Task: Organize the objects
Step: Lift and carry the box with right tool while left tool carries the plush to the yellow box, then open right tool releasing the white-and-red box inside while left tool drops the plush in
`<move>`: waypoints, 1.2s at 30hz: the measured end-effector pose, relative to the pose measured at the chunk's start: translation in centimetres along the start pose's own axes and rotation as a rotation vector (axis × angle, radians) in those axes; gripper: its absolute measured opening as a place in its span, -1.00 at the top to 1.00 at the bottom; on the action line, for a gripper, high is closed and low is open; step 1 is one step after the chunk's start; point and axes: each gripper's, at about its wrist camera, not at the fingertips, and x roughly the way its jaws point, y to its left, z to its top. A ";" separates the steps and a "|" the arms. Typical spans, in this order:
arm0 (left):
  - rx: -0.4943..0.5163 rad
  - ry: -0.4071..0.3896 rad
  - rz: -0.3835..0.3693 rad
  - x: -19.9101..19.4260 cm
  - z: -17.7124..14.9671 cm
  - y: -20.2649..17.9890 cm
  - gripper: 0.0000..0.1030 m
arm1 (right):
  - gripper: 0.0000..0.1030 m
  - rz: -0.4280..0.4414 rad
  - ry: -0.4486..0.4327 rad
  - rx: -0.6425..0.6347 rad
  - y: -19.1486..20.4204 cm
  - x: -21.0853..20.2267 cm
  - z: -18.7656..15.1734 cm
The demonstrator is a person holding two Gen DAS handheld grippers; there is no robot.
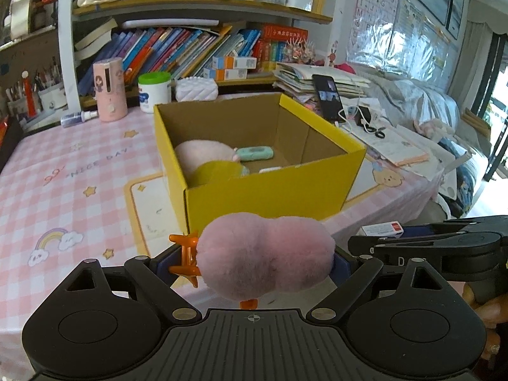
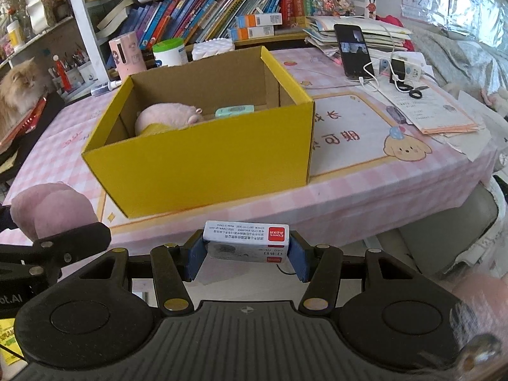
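A yellow cardboard box [image 1: 270, 190] stands open on the pink checked tablecloth [image 1: 63, 171]; it also shows in the right wrist view [image 2: 203, 165]. Inside lie a pink plush toy [image 1: 203, 154] and a mint green case [image 1: 255, 153]. My left gripper [image 1: 254, 262] is shut on a pink fluffy hair clip [image 1: 266, 255] with orange claws, held just in front of the box. My right gripper [image 2: 246, 250] is shut on a small white staples box with a red label [image 2: 246, 236], held near the table's front edge. The hair clip also shows at the left of the right wrist view [image 2: 50, 209].
Behind the box stand a pink dispenser [image 1: 109, 90], a green-lidded tub [image 1: 154, 92] and a white quilted case [image 1: 197, 89], with bookshelves beyond. A phone [image 2: 354, 50], cables, scissors [image 2: 409, 90] and papers lie at the right. A cat [image 2: 19, 92] sits at the far left.
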 end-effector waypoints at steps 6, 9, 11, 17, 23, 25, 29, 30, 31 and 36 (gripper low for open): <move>0.009 -0.045 0.015 0.8 1.8 -0.9 -0.77 | -0.01 0.022 -0.032 -0.025 -1.1 0.5 2.1; 0.018 -0.070 0.033 1.2 2.9 -1.3 -0.77 | -0.01 0.034 -0.063 -0.048 -1.6 0.7 3.5; 0.023 -0.084 0.048 1.5 3.6 -1.5 -0.77 | -0.01 0.046 -0.092 -0.063 -1.9 0.8 4.4; 0.039 -0.117 0.104 2.8 5.8 -1.7 -0.77 | -0.01 0.087 -0.177 -0.108 -2.7 1.1 7.7; 0.062 -0.097 0.180 5.6 7.2 -1.7 -0.77 | -0.01 0.138 -0.194 -0.164 -2.7 3.1 11.1; 0.062 -0.092 0.201 6.5 7.7 -1.5 -0.77 | -0.01 0.154 -0.179 -0.199 -2.3 4.3 12.0; 0.080 -0.069 0.227 8.3 8.5 -1.3 -0.77 | -0.01 0.183 -0.133 -0.256 -1.7 6.8 13.3; 0.084 -0.062 0.229 8.7 8.7 -1.3 -0.77 | -0.01 0.189 -0.119 -0.269 -1.5 7.5 13.6; 0.085 -0.054 0.228 9.1 8.8 -1.2 -0.77 | -0.01 0.195 -0.108 -0.275 -1.5 8.0 13.8; 0.073 -0.019 0.234 10.9 9.0 -0.8 -0.77 | -0.01 0.205 -0.043 -0.335 -0.9 10.9 15.0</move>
